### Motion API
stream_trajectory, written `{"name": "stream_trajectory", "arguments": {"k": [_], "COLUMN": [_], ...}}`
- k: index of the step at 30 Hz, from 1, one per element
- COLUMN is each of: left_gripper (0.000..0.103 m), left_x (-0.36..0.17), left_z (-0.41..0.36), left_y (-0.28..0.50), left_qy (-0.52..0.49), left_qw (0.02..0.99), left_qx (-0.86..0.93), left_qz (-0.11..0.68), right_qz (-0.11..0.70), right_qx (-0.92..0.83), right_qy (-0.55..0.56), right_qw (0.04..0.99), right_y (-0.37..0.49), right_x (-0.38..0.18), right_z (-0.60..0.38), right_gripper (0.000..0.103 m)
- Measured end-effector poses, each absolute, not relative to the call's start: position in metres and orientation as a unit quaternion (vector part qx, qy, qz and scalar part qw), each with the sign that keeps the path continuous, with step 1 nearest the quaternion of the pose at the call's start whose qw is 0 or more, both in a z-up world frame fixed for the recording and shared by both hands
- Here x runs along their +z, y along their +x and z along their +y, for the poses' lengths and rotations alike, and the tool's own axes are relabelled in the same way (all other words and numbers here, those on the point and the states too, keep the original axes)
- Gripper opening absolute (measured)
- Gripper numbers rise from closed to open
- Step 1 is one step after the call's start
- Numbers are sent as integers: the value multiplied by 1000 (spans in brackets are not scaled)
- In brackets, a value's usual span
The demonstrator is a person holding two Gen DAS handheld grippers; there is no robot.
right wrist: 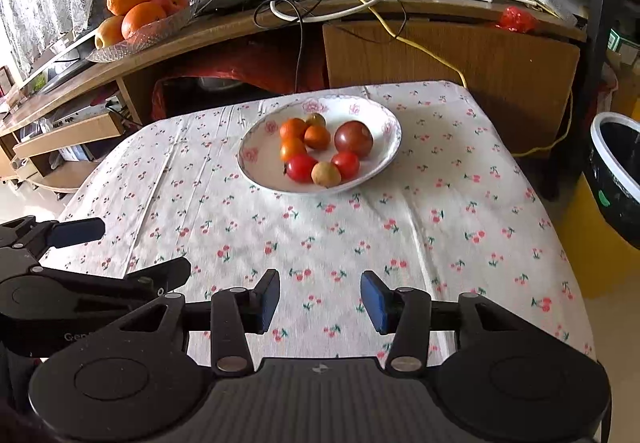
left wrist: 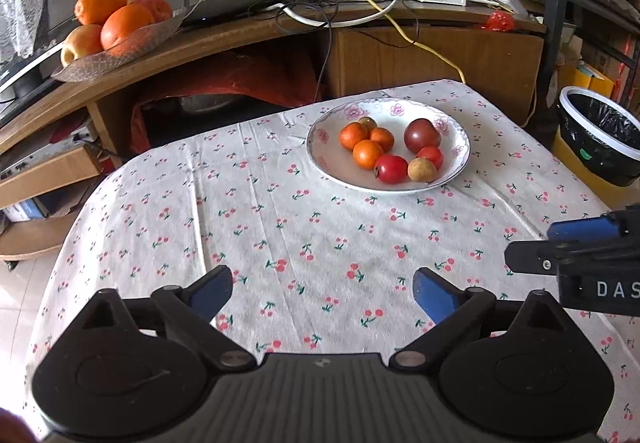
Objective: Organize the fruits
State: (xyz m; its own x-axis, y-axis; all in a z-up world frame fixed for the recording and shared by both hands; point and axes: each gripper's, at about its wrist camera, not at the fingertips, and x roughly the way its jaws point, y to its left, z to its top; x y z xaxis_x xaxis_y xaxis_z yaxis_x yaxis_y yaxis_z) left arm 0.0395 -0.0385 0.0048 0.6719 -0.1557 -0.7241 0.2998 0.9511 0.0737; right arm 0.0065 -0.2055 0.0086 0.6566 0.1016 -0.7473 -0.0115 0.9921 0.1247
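While both my grippers hover empty, left gripper [left wrist: 323, 293] spread wide, right gripper [right wrist: 320, 301] half-spread, the fruit plate [right wrist: 256, 173] sits straight ahead, approx. centred on the right one.

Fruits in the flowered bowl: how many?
7 in the bowl: three orange at left, an olive one behind, a dark purple one right, two red and a tan one front makes 8.
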Motion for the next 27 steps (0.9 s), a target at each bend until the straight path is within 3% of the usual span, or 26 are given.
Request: {"name": "stream_trajectory", "arguments": {"k": [27], "left_gripper": [103], "left_x": [10], "left_z": [-34], "left_y": [-11], "left_qy": [89], "left_qw": [915], "left_qx": [-92], "left_qz": [382], "right_qz": [414], "right_qx": [27], "right_qy": [63], "right_qw": [908], "right_y": [-39], "right_x": [9], "right_z": [-197], "right_gripper": [48]}}
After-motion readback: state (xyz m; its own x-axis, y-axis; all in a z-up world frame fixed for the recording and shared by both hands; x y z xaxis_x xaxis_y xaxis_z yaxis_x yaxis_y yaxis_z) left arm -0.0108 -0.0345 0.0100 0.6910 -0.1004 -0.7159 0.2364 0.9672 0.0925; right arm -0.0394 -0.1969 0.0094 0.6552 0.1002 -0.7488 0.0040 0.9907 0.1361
